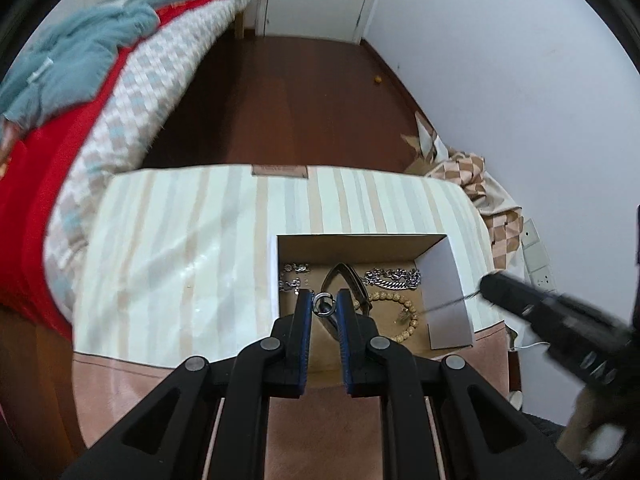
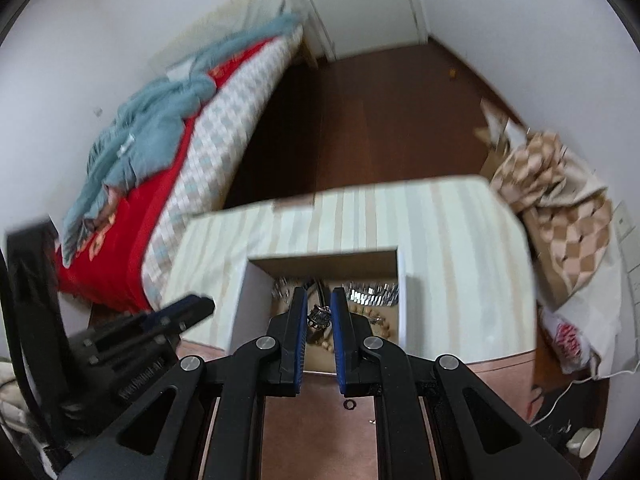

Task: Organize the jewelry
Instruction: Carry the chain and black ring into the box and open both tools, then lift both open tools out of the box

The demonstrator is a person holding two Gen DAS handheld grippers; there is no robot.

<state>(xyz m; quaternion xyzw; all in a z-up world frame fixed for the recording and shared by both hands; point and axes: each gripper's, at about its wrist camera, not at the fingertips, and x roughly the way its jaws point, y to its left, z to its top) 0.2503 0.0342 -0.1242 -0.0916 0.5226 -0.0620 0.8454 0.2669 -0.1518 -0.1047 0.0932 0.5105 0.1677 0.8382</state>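
1. The counter (image 1: 168, 240), under striped cloth, carries the open cardboard box (image 1: 360, 240) on its near right part.
2. In the box lie a silver chain (image 1: 394, 278) far right and a bead bracelet (image 1: 400, 312) nearer.
3. My left tool (image 1: 324, 304) pinches a small ring (image 1: 324, 305) just above the box's near left area.
4. My right tool (image 2: 319, 312) hangs over the box, jaws narrowly apart around some blurred jewelry; whether it grips I cannot tell.

White lettering is showing on the left gripper (image 2: 160, 322) body at eight o'clock in the right wrist view, too blurred to read; no other text is legible
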